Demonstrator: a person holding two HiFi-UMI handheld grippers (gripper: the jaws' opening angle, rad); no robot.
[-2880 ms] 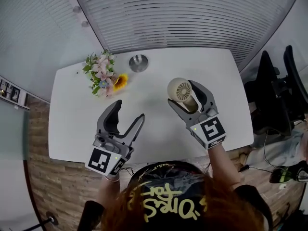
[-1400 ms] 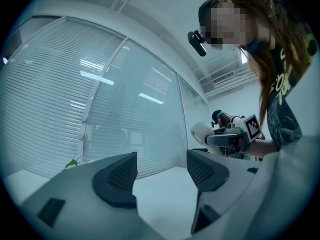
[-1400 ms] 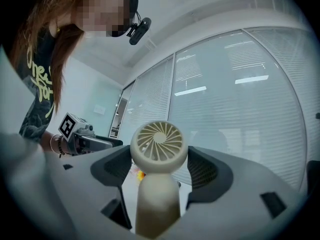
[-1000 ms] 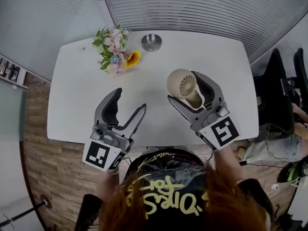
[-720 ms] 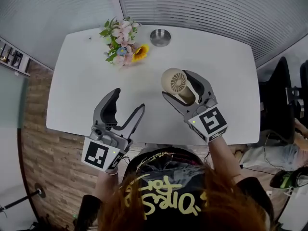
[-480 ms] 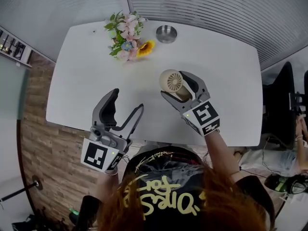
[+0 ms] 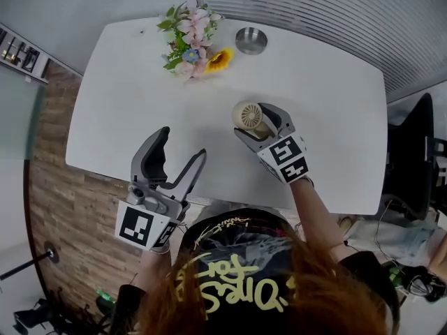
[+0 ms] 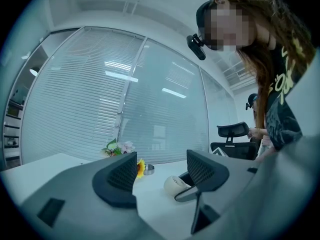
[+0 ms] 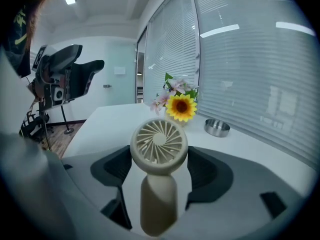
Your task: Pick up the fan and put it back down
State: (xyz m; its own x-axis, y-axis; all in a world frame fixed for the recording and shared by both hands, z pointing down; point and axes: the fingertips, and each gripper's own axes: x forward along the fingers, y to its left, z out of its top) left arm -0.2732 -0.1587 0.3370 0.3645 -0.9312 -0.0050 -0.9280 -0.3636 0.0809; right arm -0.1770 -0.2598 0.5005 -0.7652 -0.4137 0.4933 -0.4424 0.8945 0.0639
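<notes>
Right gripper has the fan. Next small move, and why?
Probably ease the right gripper straight down until the fan stands on the table, before any release. Its jaws are clamped on the fan's handle, and no view shows the base touching the tabletop. The left gripper hangs open and empty, off to the side.
</notes>
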